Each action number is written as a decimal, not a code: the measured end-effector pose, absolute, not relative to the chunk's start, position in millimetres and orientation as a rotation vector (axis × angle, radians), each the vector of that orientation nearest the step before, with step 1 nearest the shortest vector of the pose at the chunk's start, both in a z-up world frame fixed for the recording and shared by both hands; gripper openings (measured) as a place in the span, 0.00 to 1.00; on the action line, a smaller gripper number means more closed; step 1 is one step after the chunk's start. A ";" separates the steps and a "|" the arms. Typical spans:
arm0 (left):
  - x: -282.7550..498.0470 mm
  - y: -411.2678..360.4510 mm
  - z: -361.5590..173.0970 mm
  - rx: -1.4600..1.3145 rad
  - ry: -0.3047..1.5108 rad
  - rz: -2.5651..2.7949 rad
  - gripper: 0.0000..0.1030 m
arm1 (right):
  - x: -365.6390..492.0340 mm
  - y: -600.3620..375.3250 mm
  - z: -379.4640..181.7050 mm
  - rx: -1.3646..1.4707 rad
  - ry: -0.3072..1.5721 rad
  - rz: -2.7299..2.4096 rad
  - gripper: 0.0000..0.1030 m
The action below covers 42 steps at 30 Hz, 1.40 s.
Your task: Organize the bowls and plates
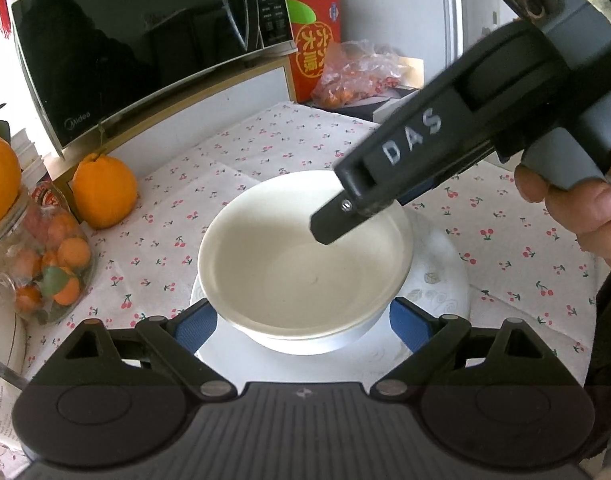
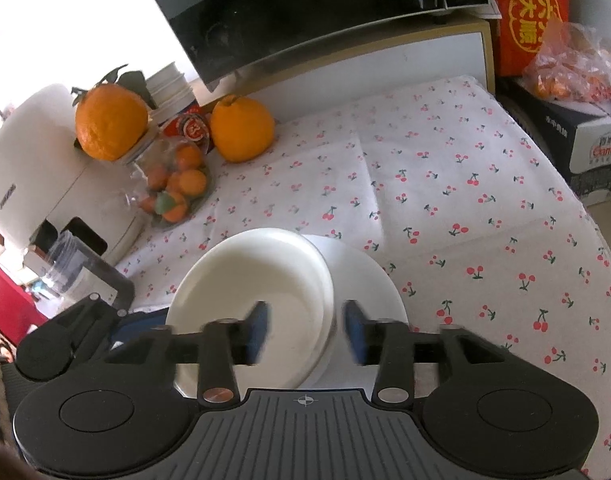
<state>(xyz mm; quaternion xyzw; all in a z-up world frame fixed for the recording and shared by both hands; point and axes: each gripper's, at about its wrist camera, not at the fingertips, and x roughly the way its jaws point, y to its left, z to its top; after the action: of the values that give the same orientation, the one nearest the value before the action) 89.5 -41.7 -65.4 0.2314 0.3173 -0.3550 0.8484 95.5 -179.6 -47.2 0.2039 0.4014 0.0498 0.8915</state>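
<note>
While your right gripper [image 2: 305,330] is hanging over the near right rim of the white bowl [image 2: 261,292], low in the frame's centre, its jaws are standing part open: one blue pad is inside the bowl, the other outside, and neither seems to be pressing on the wall. I judge you are letting the bowl go, so be lifting straight away from the rim without dragging it sideways. The bowl is sitting on the white plate [image 2: 369,276], toward its left side, on the cherry-print tablecloth [image 2: 485,200].

In the left wrist view your left gripper [image 1: 303,328] is waiting wide, its blue pads [image 1: 195,326] flanking the bowl's near side at the bottom centre, apart from it as far as I can tell. Keep it still until the right one is clear.

It looks as if two bowls are nested, but I cannot be sure. Motion blur is smearing the right pads, and the plate's near edge is hiding behind the grippers.
</note>
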 end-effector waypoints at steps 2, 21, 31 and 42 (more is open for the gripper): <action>89.9 -40.6 -63.7 0.478 0.672 -0.753 0.93 | 96.1 -183.0 -45.3 0.433 0.829 0.104 0.58; 76.1 -8.4 -43.6 0.302 0.708 -0.672 1.00 | 73.9 -226.4 -30.5 0.398 0.792 0.034 0.82; 53.7 -5.8 -20.9 0.277 0.785 -0.401 1.00 | 32.9 -210.9 -9.9 0.306 0.881 0.034 0.87; 23.3 -10.6 -21.2 0.171 0.871 -0.194 1.00 | -10.9 -197.3 -10.9 0.244 0.910 -0.005 0.96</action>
<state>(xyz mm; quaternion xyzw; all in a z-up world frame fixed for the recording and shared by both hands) 23.3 -10.6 -21.2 0.0824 0.4208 -0.0936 0.8985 -10.9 -197.2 -10.9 0.1173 0.4385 -0.0024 0.8910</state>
